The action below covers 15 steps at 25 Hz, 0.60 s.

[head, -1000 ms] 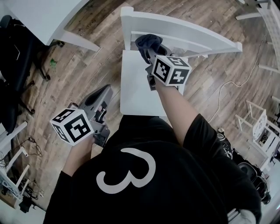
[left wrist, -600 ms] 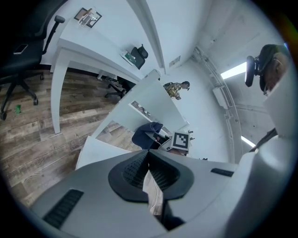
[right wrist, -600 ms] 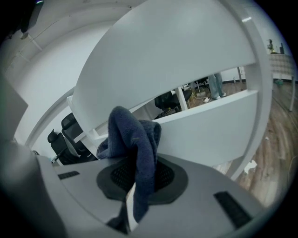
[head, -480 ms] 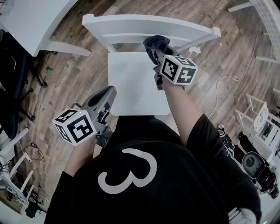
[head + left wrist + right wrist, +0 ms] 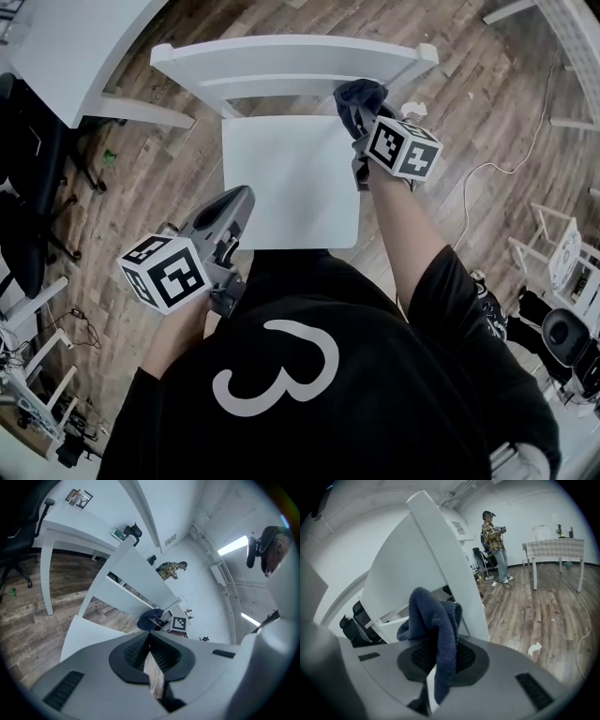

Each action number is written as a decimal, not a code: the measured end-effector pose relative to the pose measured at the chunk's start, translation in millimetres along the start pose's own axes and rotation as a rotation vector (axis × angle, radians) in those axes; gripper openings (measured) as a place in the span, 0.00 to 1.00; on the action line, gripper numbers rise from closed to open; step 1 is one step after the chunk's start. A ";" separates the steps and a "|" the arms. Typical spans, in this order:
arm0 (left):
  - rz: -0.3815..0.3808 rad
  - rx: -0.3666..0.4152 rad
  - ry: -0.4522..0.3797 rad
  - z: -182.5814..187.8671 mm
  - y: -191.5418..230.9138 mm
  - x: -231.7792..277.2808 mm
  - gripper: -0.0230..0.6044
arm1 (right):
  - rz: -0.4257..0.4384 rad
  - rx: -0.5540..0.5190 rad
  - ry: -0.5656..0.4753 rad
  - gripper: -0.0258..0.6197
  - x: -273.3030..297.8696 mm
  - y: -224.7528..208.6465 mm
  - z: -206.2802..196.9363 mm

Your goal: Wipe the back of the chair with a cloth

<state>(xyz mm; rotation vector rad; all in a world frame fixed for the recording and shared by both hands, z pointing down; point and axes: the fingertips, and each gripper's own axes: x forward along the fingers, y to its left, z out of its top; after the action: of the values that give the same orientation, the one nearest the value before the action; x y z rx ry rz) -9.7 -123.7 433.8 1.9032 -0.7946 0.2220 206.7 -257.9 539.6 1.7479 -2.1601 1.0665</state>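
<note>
Left gripper [image 5: 234,202]: jaws together, empty, just beside the white chair [image 5: 291,178] seat. Centre: black shirt [image 5: 375,412] bearing a large white "3". Right gripper [image 5: 360,118]: clamped on a crumpled dark-blue cloth [image 5: 361,94], held against the backrest [image 5: 272,64] near its right end.

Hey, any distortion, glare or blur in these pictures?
Head view: fisheye bows the chair; lighting is even. Left gripper view: the ceiling light strip blows out; corners are black. Right gripper view: the cloth is sharp, corners black too.
</note>
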 end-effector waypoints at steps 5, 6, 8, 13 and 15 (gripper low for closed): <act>0.038 0.009 -0.036 -3.6 -8.2 -13.4 0.06 | 0.031 -0.029 0.029 0.12 -2.5 -3.1 0.5; 0.051 0.010 -0.049 -4.3 -8.4 -16.5 0.06 | 0.058 -0.035 0.030 0.12 -2.6 -0.5 0.0; 0.079 0.012 -0.073 -7.8 -10.8 -21.3 0.06 | 0.127 -0.033 0.026 0.12 -9.7 4.9 -3.3; 0.092 0.007 -0.089 -25.0 -22.6 -37.8 0.06 | 0.326 0.020 0.030 0.12 -59.4 42.3 -18.7; 0.080 0.033 -0.068 -31.4 -28.3 -39.6 0.06 | 0.405 0.040 0.023 0.12 -84.6 62.3 -22.1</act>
<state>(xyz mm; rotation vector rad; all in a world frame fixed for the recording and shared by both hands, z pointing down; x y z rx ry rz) -16.7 -72.1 408.3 1.9206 -0.9188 0.2214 169.1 -174.0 484.1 1.3319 -2.5604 1.2129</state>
